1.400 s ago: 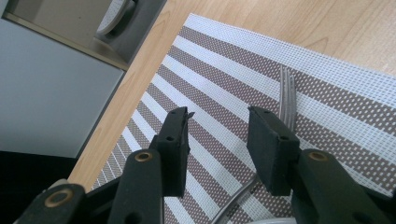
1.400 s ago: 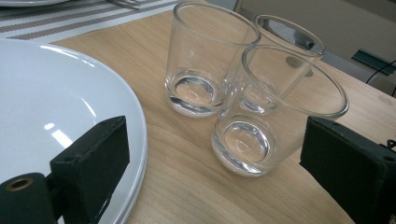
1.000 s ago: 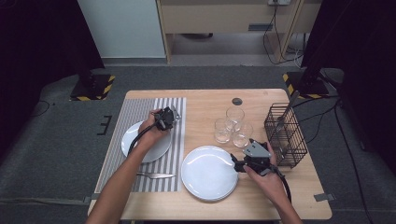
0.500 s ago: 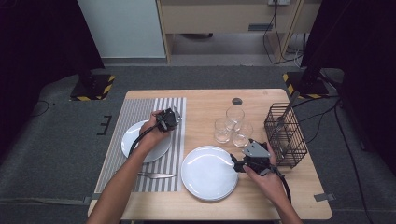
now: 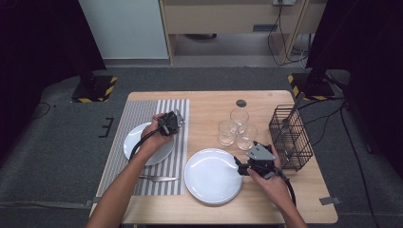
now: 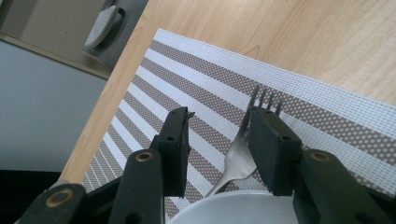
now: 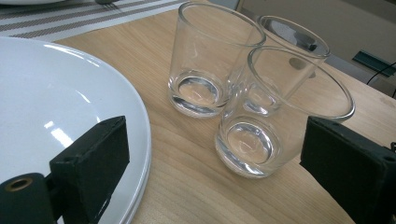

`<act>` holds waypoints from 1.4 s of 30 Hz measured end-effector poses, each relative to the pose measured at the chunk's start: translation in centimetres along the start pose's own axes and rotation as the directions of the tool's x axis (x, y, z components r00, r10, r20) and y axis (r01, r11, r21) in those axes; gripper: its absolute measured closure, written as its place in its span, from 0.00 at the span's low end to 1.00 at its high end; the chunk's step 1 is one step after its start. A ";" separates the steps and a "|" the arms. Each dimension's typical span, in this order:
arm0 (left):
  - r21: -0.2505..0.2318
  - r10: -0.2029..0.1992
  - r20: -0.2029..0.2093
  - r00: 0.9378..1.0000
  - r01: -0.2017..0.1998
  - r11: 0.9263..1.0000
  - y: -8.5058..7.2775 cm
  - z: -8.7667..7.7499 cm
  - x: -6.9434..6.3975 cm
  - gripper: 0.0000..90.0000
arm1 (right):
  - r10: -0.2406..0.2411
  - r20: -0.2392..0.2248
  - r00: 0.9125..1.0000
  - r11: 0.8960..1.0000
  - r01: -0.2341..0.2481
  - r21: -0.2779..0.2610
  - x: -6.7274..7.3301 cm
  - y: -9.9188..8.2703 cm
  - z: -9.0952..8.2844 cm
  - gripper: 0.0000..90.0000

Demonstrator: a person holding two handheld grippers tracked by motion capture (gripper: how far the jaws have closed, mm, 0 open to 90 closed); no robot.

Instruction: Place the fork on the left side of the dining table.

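In the left gripper view a metal fork (image 6: 236,156) lies over the rim of a small white plate (image 6: 233,210), its tines above the striped placemat (image 6: 196,88). It sits between the jaws of my left gripper (image 6: 219,116), close against the right-hand one and apart from the other. From above, my left gripper (image 5: 174,120) hovers at the far right edge of the small plate (image 5: 138,145). My right gripper (image 5: 252,160) rests beside the large white plate (image 5: 211,176). Its jaws stand wide open (image 7: 217,140), with the nearest of three clear glasses (image 7: 275,116) just ahead of them.
Three glasses (image 5: 236,127) stand in a cluster at the table's middle. A black wire basket (image 5: 291,138) with a utensil in it stands at the right edge. A knife (image 5: 159,178) lies on the placemat's near end. A small dark disc (image 5: 241,102) sits near the far edge.
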State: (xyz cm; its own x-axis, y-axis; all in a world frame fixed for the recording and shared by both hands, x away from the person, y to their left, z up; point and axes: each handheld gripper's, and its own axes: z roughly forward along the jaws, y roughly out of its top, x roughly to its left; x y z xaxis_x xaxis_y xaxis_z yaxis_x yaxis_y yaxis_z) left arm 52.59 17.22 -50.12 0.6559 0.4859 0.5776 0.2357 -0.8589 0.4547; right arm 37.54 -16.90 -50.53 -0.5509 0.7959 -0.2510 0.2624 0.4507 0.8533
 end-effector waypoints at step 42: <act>0.002 0.030 0.051 0.998 -0.030 1.000 0.9 0.3 -2.4 0.66 | 0.004 0.000 1.000 1.000 -0.004 -0.007 -0.1 0.1 -0.2 0.09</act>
State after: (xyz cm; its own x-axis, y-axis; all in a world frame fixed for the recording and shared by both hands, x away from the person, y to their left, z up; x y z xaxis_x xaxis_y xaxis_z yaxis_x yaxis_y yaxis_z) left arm 51.43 15.20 -51.31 0.6983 0.4513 0.5557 0.2174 -0.8733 0.4360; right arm 37.50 -16.96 -50.31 -0.5494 0.7981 -0.2474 0.2592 0.4443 0.8576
